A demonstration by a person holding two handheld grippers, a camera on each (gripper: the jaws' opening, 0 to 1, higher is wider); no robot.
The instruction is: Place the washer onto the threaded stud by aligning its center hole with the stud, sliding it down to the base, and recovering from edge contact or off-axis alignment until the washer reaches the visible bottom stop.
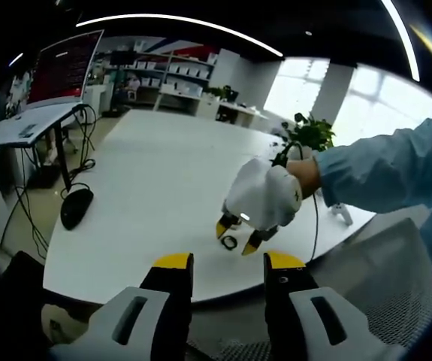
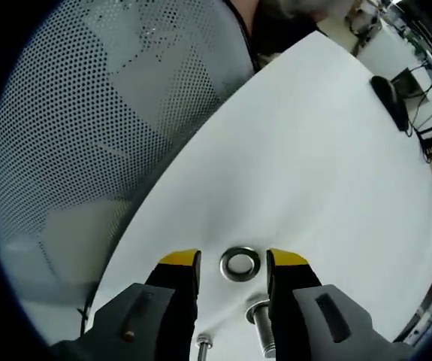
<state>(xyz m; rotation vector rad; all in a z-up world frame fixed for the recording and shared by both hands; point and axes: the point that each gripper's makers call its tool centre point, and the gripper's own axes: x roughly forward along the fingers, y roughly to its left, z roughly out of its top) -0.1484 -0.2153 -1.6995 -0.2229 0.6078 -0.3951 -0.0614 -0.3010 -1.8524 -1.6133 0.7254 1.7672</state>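
The big white desk (image 2: 336, 150) fills the middle of the right gripper view. A grey mesh chair back (image 2: 110, 113) takes the upper left.

The right gripper (image 2: 233, 263), black with yellow tips, sits low in the middle of that view. Its jaws are spread apart and hold nothing. The flat round silver metal washer (image 2: 240, 264) lies on the desk right between the two tips.

In the left gripper view, the left gripper (image 1: 228, 265) is at the bottom. Its jaws are spread apart too, with nothing in them. It stays well apart from the washer. A hand in a white glove (image 1: 264, 195) holds the right gripper in the middle of that view.

What could go wrong? The washer is thin and flat. I think the tips could slide over it, or pinch just one edge. Then it could flip or skid away. A tilted washer could also catch on the stud's top.

Count: one desk, one chair, two grippers, one washer. Two silver metal posts stand at the bottom of the right gripper view, a thick one (image 2: 261, 320) and a thin one (image 2: 203, 347). I cannot tell which is the stud.
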